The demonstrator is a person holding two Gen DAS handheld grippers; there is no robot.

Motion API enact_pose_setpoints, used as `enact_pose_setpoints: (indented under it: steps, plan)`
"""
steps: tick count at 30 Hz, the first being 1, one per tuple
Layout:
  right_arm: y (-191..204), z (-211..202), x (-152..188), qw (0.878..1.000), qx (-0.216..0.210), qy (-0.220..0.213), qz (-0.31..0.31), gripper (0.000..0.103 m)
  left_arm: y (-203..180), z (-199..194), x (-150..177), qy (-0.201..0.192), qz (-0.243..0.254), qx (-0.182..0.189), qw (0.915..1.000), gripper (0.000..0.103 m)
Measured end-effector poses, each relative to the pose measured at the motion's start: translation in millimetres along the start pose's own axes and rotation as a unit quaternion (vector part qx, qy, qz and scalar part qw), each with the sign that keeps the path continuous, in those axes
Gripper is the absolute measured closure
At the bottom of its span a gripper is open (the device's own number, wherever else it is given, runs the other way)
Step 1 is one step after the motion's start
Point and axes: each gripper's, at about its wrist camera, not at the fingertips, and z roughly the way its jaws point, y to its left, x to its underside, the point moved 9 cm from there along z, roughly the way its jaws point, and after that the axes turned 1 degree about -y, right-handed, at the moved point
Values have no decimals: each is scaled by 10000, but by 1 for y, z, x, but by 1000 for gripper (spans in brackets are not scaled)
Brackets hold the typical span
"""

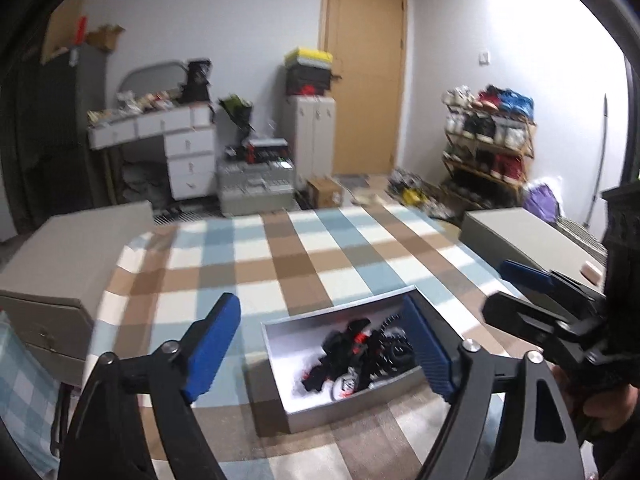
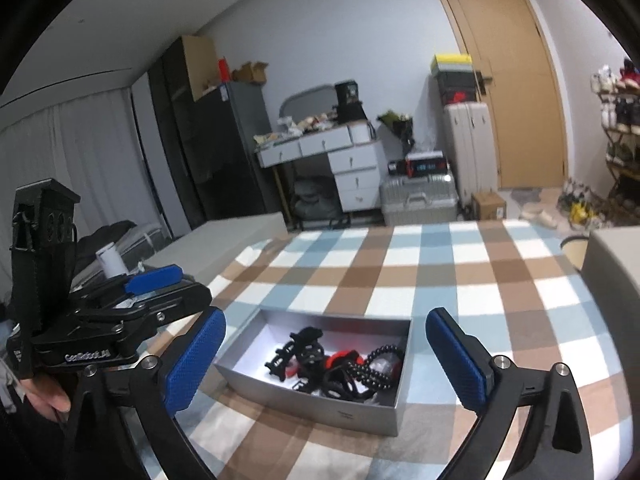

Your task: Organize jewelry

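Left wrist view: nearest the lens, the left claw [image 1: 326,346] is seen with its blue pads spread wide and nothing held between them; the grey box [image 1: 340,408] lies just beyond and between the two fingers, untouched by either pad. The box is open-topped and rests on the checked tabletop [image 1: 280,264], which is covered in a blue, brown and white cloth. Inside the box a tangle of jewelry [image 1: 360,350] is gathered toward its right half, mostly black pieces with some red; single items cannot be told apart there because of blur. To the right of the box the right claw [image 1: 516,288] is seen from the side, raised above the cloth, with a hand [image 1: 600,404] gripping its handle below.

In the right wrist view, the right claw [image 2: 326,356] is likewise opened wide and empty, the grey box [image 2: 332,404] lying between and just past its pads without contact. A string of dark beads [image 2: 372,368] is visible in the right part of the box, beside black clips and a red piece. Left of the box the left claw [image 2: 156,280] is held above the tabletop edge.

Beyond the box, past the far edge of the tabletop, a white desk with drawers [image 2: 348,164], a silver suitcase [image 2: 420,200] and a wooden door [image 2: 516,80] can be made out.
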Motion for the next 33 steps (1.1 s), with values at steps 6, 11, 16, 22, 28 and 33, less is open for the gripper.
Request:
enact_pose_setpoints:
  steps: [6, 11, 16, 22, 28, 33]
  plan:
    - [13, -24, -11, 9978, 104, -580, -299, 0, 21, -16, -11, -680, -82, -1055, 9921, 2]
    - [20, -36, -9, 9917, 267, -1062, -674, 0, 34, -21, -12, -931, -216, -1452, 9848, 1]
    - [16, -40, -5, 9867, 509, -1311, -816, 0, 38, -26, -8, -1159, -346, -1612, 9795, 1]
    - [7, -40, 6, 9820, 806, -1378, -1013, 0, 37, -28, 4, -1196, -385, -1576, 9795, 1]
    - [1, -37, 19, 9796, 1002, -1316, -1143, 0, 41, -18, 23, -1080, -442, -1665, 9791, 1]
    - [1, -32, 31, 9764, 1197, -1202, -1337, 0, 40, -10, 37, -975, -428, -1721, 9793, 1]
